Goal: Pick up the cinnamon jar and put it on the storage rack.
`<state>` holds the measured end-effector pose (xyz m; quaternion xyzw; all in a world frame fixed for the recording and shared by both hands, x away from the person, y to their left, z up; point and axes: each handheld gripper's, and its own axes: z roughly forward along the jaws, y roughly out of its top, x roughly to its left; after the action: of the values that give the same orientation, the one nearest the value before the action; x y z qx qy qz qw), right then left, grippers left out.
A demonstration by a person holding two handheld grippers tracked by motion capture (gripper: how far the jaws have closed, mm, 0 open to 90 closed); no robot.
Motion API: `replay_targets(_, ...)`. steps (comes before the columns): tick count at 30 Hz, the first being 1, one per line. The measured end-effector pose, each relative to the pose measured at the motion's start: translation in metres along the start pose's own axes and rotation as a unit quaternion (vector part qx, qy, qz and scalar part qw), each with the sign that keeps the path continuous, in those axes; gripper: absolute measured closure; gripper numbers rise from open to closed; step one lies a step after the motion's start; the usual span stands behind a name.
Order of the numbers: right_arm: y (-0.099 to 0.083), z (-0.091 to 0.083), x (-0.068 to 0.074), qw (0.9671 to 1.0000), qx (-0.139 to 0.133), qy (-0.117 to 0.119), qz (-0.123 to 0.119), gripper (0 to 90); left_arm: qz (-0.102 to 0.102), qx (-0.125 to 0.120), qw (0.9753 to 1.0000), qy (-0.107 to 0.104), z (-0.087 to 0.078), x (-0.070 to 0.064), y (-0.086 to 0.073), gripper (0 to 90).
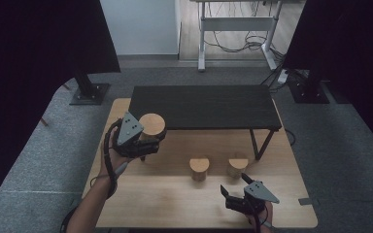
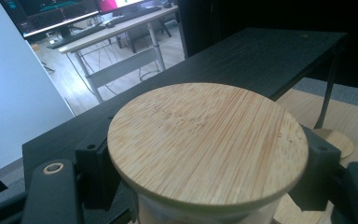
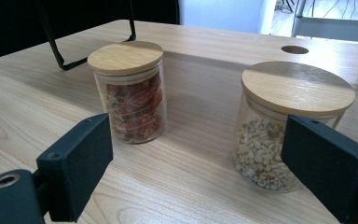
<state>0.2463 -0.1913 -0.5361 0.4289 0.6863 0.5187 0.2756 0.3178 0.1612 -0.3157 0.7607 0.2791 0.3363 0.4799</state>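
In the left gripper view, the left gripper [image 2: 205, 186] has its fingers [image 2: 95, 172] closed on a jar with a bamboo lid [image 2: 207, 144], one pad on each side just under the lid, and the jar stands upright between them. In the high view this jar [image 1: 152, 125] sits left of centre in the frame, held up at the left front corner of the black shelf [image 1: 204, 107], whose dark top lies just beyond it toward the top of the frame. The coming move looks like setting the jar onto that shelf, so it turns on lifting the jar's base clear of the shelf edge and carrying it forward. Its contents cannot be told from these views.

The right gripper [image 1: 233, 193] rests low and right of centre in the high view, its fingers [image 3: 81, 163] spread wide with nothing between them. Ahead of them on the counter [image 3: 205, 182] stand two more upright lidded jars: a jar of reddish dried pieces [image 3: 130, 93] at centre-left of the right gripper view, and a jar of pale nuts [image 3: 284, 126] at the right, nearer the fingers. The two jars stand apart.
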Motion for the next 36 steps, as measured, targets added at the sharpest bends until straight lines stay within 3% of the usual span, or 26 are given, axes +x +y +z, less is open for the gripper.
replay_targets(23, 0.000, 0.000, 0.000, 1.0000, 0.000, 0.000, 0.000, 8.5, 0.012, -0.004, 0.9999, -0.001, 0.000, 0.001, 0.016, 25.2)
replay_targets(32, 0.001, -0.002, -0.001, 1.0000, -0.004, -0.001, 0.005, 8.6, 0.012, -0.002, 0.9999, -0.001, 0.012, 0.004, 0.021, 25.2)
replay_targets(36, 0.001, -0.002, -0.002, 1.0000, -0.004, -0.002, 0.008, 8.5, 0.014, -0.007, 0.9998, 0.009, 0.019, 0.005, 0.024, 25.2)
